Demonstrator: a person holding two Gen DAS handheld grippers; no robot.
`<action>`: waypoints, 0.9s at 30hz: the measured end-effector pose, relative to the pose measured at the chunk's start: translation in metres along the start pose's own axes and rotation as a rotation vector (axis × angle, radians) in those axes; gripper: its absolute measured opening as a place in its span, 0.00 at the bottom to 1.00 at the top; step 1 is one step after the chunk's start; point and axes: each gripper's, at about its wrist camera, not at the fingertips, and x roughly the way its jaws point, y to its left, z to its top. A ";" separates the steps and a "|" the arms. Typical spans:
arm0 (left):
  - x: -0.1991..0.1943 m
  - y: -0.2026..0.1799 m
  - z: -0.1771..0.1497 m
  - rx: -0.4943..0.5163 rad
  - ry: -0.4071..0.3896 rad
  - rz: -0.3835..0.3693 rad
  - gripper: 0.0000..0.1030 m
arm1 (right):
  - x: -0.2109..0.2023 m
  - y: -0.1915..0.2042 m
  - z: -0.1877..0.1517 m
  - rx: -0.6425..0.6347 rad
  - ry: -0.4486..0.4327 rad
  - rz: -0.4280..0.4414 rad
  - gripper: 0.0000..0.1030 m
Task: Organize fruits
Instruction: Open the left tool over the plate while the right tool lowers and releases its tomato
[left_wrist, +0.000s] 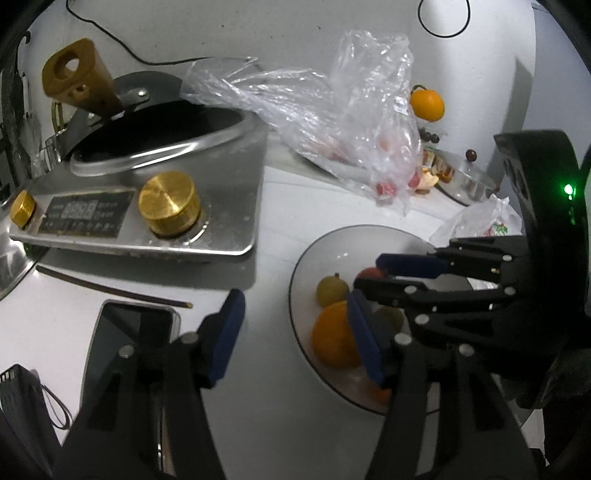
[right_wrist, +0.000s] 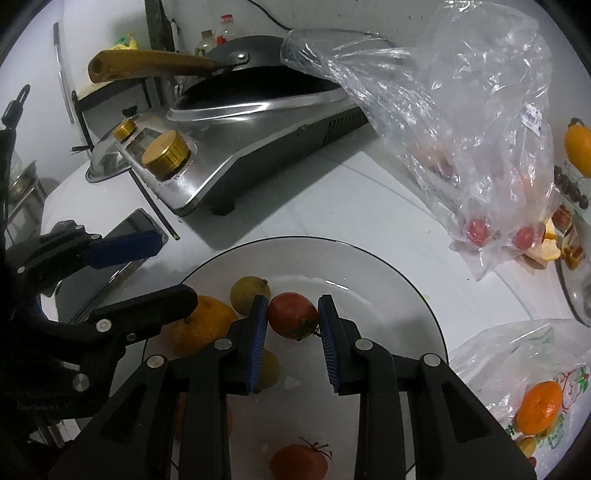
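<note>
Right tool (right_wrist: 292, 326) clenched on a tomato (right_wrist: 291, 314) over the plate (right_wrist: 388, 280). Left tool (left_wrist: 295, 332) released, empty, beside the plate. Plate already holds an orange (right_wrist: 199, 325), a yellowish fruit (right_wrist: 248, 293), another tomato (right_wrist: 299, 461). Left to do, probably: small red fruits in clear bag (right_wrist: 461, 110), orange (right_wrist: 579, 146) further back on the bench (right_wrist: 332, 206).

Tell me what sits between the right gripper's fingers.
A red tomato sits between the right gripper's fingers, over the plate; the right wrist view shows it.
</note>
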 end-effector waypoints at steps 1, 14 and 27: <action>-0.001 0.000 0.000 0.000 -0.001 0.003 0.57 | 0.000 0.000 0.000 0.001 -0.001 -0.001 0.29; -0.022 -0.012 -0.002 0.007 -0.012 0.030 0.57 | -0.028 0.000 -0.004 0.014 -0.049 -0.034 0.32; -0.046 -0.039 -0.004 0.040 -0.037 0.030 0.57 | -0.073 -0.008 -0.024 0.043 -0.100 -0.071 0.32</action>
